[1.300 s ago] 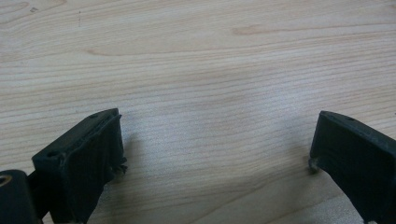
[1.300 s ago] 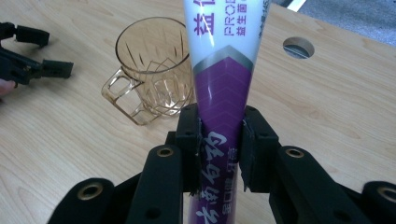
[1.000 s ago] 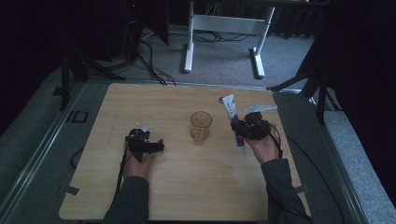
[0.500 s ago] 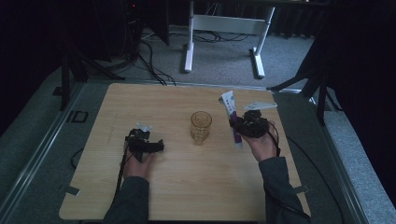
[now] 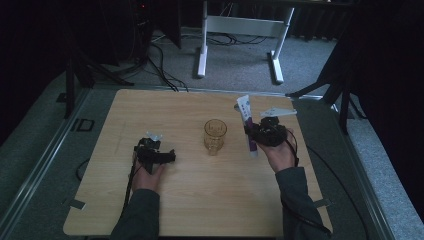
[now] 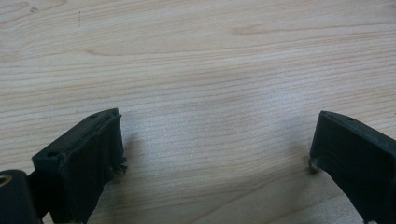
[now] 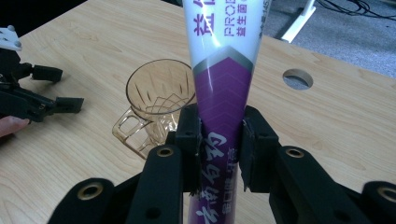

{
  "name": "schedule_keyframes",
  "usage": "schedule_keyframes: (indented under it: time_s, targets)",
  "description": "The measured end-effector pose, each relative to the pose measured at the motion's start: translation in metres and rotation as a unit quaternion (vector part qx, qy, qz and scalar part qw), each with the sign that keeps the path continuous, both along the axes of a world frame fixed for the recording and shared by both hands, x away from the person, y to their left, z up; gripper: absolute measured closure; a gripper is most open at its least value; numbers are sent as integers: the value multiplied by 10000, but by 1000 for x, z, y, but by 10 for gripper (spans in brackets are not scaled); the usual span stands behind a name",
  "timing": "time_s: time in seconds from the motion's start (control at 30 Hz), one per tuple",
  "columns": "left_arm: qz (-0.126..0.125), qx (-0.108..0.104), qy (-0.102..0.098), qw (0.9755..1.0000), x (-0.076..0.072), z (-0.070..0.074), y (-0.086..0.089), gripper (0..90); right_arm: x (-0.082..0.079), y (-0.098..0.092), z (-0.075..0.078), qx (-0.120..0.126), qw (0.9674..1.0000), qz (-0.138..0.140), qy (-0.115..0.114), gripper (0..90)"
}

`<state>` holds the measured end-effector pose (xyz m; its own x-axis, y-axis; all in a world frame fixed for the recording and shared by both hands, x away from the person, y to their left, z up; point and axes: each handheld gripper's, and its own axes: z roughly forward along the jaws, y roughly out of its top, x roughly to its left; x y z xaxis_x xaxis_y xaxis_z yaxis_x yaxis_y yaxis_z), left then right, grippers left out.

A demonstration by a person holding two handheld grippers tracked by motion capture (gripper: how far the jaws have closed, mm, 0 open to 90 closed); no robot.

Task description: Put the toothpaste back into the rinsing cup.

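We hold the right gripper [image 5: 254,134] at about three o'clock on the light wooden table [image 5: 200,210], and its two black jaws are clamped on a purple-and-white plastic toothpaste tube [image 5: 248,125]. In the right gripper view the tube [image 7: 223,84] stands between the pads, which press on its purple lower part from both sides, while the white printed upper part rises past the top edge. In the high view the tube leans slightly, its flat white end toward twelve o'clock and its narrow purple end toward six o'clock, close above the table.

Just beside the tube, at its nine o'clock, stands an amber, cut-pattern glass mug [image 5: 215,136], upright near the table's centre and apart from the tube. In the right gripper view the mug [image 7: 156,100] shows its open mouth and its handle turned toward our gripper, at about seven o'clock.

We rest the left gripper [image 5: 167,157] at about eight o'clock on the table, well apart from the mug. In the left gripper view its jaws stand wide apart, with bare wood grain between them and nothing held.

A round hole [image 7: 297,78] in the tabletop lies at two o'clock from the tube in the right gripper view.
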<state>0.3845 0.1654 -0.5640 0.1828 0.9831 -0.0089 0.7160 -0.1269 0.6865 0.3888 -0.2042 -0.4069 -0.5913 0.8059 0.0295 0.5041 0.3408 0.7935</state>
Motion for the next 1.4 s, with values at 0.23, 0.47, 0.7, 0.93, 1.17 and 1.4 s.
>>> schedule_keyframes:
  time_s: [0.23,0.47,0.7,0.93,1.17,1.4]
  targets:
    - [-2,1,1,10000,0,0,0,27,1,1,1,-7,10000,-32,-59,721]
    - [-1,1,1,10000,0,0,0,27,3,2,1,13,9999,-39,-106,721]
    - [0,-1,0,10000,0,0,0,27,5,6,2,-9,9999,-56,-143,722]
    - [2,-1,-1,10000,0,0,0,27,8,8,3,29,9998,-53,-168,722]
    - [8,-9,-8,10000,0,0,0,27,9,11,5,107,9997,-59,-210,722]
    - [2,-1,-3,10000,0,0,0,27,11,13,7,184,9995,-57,-232,721]
